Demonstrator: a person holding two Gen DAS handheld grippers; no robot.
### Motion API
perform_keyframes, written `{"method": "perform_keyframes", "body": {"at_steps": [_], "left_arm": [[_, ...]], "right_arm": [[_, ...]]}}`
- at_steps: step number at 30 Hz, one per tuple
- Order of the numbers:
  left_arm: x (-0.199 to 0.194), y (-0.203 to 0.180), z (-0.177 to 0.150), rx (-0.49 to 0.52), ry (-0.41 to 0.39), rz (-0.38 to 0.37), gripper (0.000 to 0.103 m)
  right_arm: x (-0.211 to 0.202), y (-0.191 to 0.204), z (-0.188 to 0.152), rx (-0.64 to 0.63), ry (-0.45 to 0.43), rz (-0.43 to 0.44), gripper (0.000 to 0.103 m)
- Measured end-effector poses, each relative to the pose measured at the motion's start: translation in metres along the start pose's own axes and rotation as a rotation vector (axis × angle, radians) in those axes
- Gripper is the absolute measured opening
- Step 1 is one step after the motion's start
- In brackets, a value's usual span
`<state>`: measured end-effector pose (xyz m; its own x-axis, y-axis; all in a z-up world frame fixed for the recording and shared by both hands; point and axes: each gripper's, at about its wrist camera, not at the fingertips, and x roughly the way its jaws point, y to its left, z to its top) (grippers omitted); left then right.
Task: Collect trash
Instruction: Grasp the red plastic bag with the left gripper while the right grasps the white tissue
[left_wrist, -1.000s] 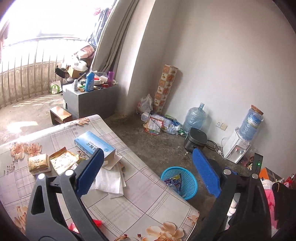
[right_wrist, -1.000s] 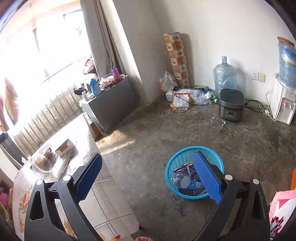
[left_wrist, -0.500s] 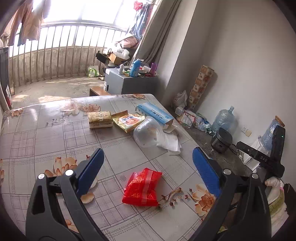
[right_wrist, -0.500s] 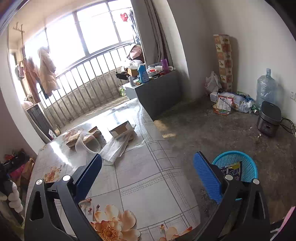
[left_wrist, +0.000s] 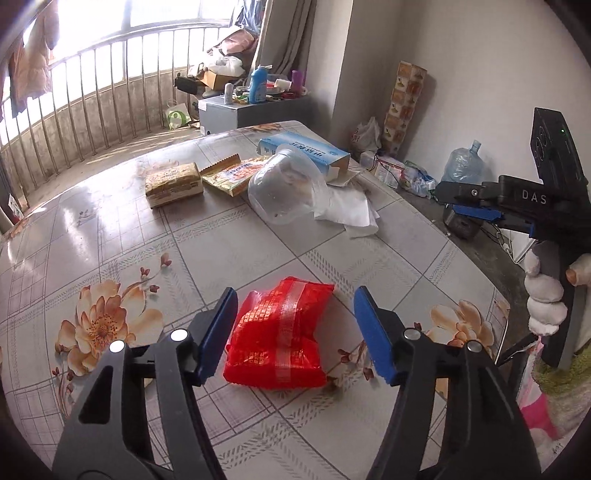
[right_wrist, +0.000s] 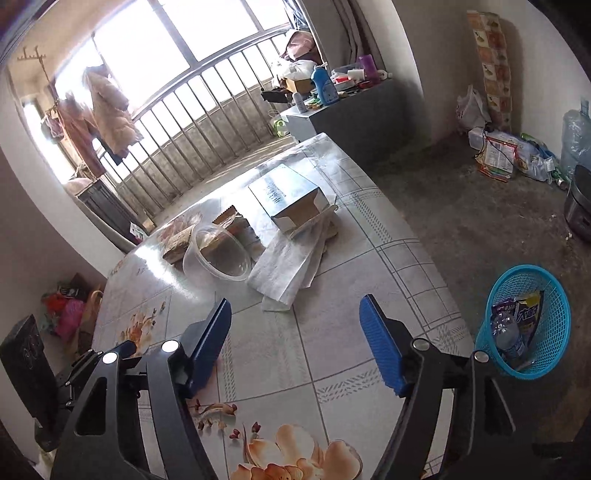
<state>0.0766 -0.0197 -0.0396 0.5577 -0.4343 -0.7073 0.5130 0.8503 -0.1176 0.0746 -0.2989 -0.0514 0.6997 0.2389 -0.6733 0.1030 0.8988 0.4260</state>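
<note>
Lying flat, red wrapper (left_wrist: 282, 328) long axis along left gripper (left_wrist: 293, 336), closing.

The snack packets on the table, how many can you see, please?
3: a red packet between the closing left gripper fingers, untouched; a tan one and an orange one behind. Others may be hidden.

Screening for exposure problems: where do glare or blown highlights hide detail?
Left wrist view: window blown white, sheen on the tablecloth beside the yellow packet; red bag sharp. Right wrist view: window clipped, glare washes out the tissue box; blue basket clear.
</note>
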Motion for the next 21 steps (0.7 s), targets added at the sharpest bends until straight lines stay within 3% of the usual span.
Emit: {"method": "perform_keyframes", "body": {"at_steps": [8,14,19,21], "left_arm": [[0.022,0.004,-0.003,-0.008,0.053,-0.031,0.038],[0.026,0.015,-0.004,-0.055,0.062,-0.043,0.033],[0.025,0.02,-0.005,-0.079,0.061,-0.048,0.033],[0.025,0.021,-0.006,-0.081,0.062,-0.046,0.033]], "right_arm": [[0.068,0.005,0.021,0.002,0.121,-0.024,0.057],[0.105,0.014,0.033,-0.071,0.138,-0.117,0.045],[0.105,0.03,0.03,-0.174,0.177,-0.169,0.005],[0.1,0.029,0.025,-0.169,0.201,-0.138,0.004]]}}
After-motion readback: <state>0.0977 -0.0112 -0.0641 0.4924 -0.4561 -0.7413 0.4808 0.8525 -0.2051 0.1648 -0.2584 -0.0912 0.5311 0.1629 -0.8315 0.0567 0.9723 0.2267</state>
